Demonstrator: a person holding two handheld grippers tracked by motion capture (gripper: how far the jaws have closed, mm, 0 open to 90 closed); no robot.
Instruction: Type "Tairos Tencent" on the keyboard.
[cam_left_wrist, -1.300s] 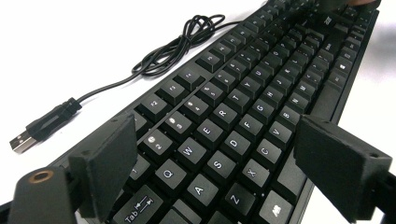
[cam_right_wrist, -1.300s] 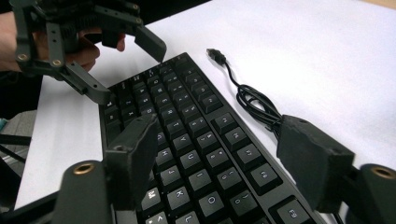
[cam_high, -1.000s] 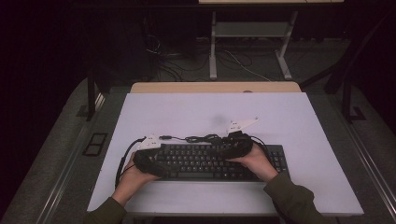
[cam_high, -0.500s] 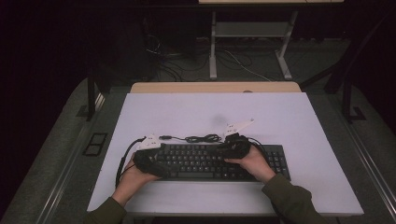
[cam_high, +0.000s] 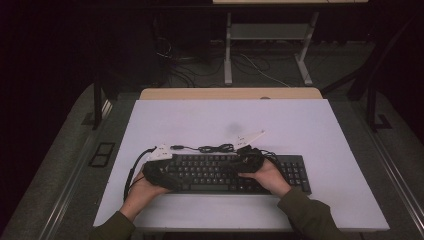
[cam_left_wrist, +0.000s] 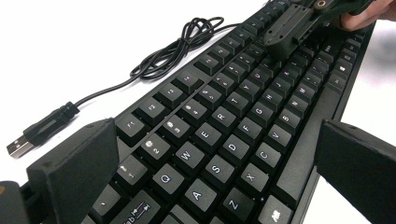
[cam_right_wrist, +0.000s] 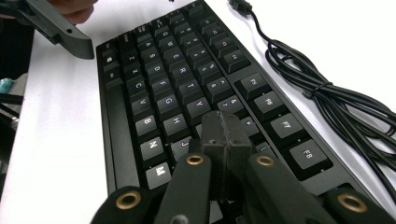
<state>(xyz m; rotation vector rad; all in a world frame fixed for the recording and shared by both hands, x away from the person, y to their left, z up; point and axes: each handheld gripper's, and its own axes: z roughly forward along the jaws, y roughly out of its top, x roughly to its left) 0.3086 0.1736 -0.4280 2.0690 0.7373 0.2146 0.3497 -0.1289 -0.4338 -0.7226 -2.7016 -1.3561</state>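
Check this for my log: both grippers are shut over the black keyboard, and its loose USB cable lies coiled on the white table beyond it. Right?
Not quite. The right gripper is shut, jaws pressed together over the keys, but the left gripper is open: the left gripper view shows its jaws spread wide above the keyboard. The rest holds: the USB cable lies coiled on the table beyond it.

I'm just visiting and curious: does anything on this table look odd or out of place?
Only that the keyboard isn't plugged in: its cable lies in a loose tangle behind it, the USB plug free on the table.
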